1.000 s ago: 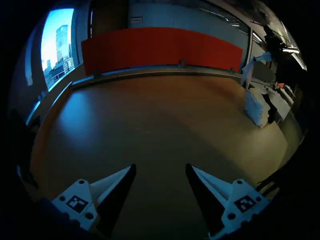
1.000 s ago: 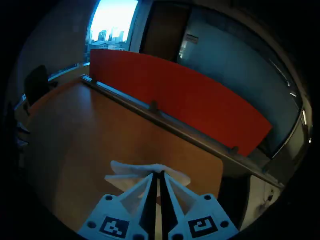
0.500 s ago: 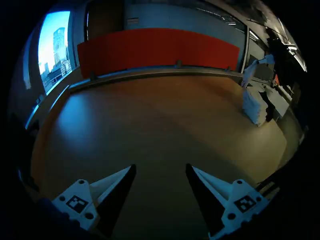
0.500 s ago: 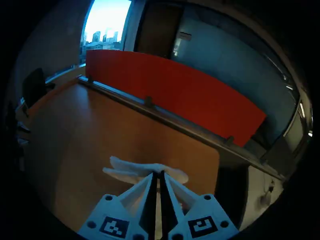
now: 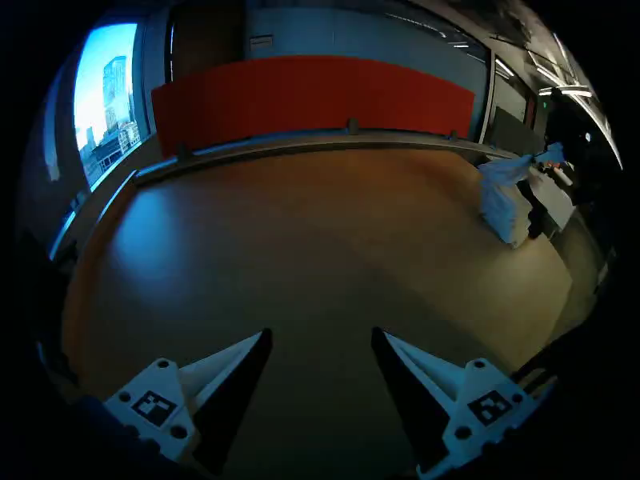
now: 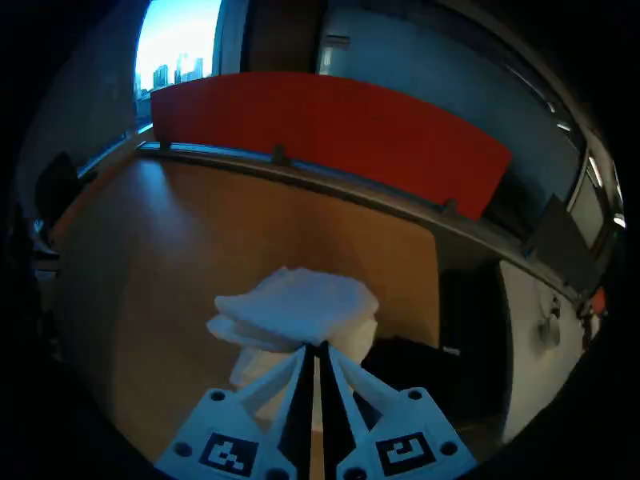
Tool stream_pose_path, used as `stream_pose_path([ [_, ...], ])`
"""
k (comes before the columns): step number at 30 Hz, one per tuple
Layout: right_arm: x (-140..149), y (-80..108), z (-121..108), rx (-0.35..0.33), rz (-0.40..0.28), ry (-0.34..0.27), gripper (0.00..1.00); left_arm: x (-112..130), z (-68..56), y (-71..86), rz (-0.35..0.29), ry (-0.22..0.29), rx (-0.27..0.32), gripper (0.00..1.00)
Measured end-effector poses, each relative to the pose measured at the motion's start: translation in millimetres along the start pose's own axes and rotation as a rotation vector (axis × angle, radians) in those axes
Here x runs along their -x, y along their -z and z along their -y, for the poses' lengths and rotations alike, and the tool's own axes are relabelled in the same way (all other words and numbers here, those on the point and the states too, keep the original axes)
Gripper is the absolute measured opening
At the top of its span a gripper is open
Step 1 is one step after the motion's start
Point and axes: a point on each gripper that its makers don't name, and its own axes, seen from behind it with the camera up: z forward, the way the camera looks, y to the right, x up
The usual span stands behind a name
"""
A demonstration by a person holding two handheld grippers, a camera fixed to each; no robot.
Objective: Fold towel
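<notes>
Red divider [image 6: 336, 120] behind towel [image 6: 296, 308]; wooden table [image 6: 184, 232] beneath

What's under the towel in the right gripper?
The wooden table, near its edge. In the left gripper view the towel seems to rest on it with its lower folds. The spot directly beneath is covered by the towel itself.

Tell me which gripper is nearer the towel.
Right. The right gripper is shut on the towel. The left gripper is open above the table, with the towel far off to its right.
</notes>
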Motion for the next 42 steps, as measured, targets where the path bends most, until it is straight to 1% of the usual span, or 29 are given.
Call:
stream_pose_path([
  [6, 40.2, -2.2, -3.4, 0.009, 0.052, -0.052, 0.04, 1.1, 1.0, 2.3, 0.002, -0.004, 0.0, 0.92],
  [14, 62.3, -7.3, -19.5, 0.034, 0.09, -0.101, 0.04, 2.6, 1.1, 3.9, 0.005, -0.011, -0.001, 0.92],
  [24, 79.7, -12.8, -26.2, 0.049, 0.129, -0.106, 0.04, 6.4, 0.8, 6.1, 0.009, -0.008, -0.007, 0.92],
  [32, 81.2, -18.9, -28.3, 0.06, 0.123, -0.132, 0.05, 6.4, 0.9, 5.8, 0.011, -0.016, -0.008, 0.92],
  [37, 82.9, -20.5, -26.6, 0.061, 0.124, -0.128, 0.06, 6.7, 0.9, 4.9, 0.013, -0.016, -0.007, 0.92],
  [39, 84.3, -21.3, -26.5, 0.063, 0.127, -0.123, 0.07, 6.8, 0.8, 4.8, 0.014, -0.018, -0.006, 0.92],
  [42, 86.0, -22.6, -27.8, 0.071, 0.133, -0.118, 0.13, 6.7, 0.4, 4.7, 0.015, -0.021, -0.006, 0.92],
])
